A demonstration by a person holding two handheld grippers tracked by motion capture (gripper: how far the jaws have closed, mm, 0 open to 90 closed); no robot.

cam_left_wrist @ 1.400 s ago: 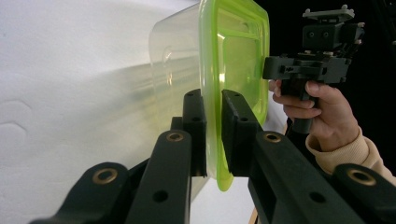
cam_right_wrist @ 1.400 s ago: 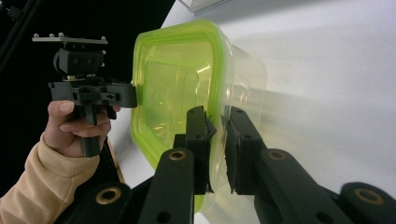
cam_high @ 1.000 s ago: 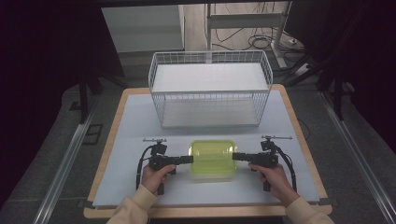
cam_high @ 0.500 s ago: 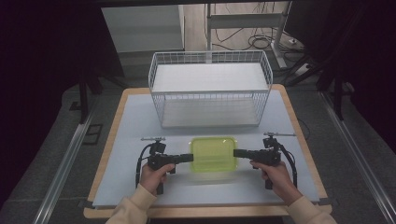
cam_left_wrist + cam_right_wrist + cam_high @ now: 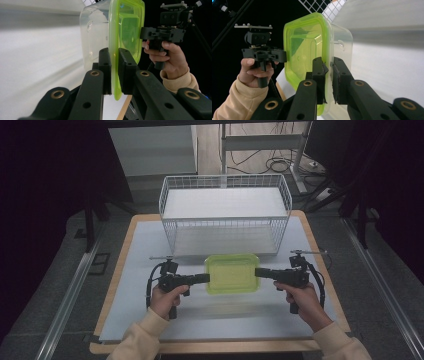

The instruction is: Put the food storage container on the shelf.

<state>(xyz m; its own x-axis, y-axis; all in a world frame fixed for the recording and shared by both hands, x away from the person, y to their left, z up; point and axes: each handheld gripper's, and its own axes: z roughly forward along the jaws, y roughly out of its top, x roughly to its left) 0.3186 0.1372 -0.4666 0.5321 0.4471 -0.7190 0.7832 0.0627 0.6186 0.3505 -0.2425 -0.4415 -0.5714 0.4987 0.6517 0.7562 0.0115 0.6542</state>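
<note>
Hanging room: container (image 5: pixel 233 273) is held above the white table (image 5: pixel 135 320) top, just in front of the wire basket (image 5: pixel 225 215); bare surface lies on both sides and toward the person
Left gripper (image 5: pixel 204 279): jaws clenched on the green rim at the container's left end; seen close in the left gripper view (image 5: pixel 114 72)
Right gripper (image 5: pixel 260 272): jaws clamped on the rim at the opposite end (image 5: pixel 328 75)
Make: clear plastic tub, rounded corners, glossy lime-green lid; basket of thin white wire grid; table edged in pale wood

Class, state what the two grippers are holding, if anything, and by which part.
Both hold the lidded container: the left gripper clamps its green rim at one end, the right gripper at the opposite end.
</note>
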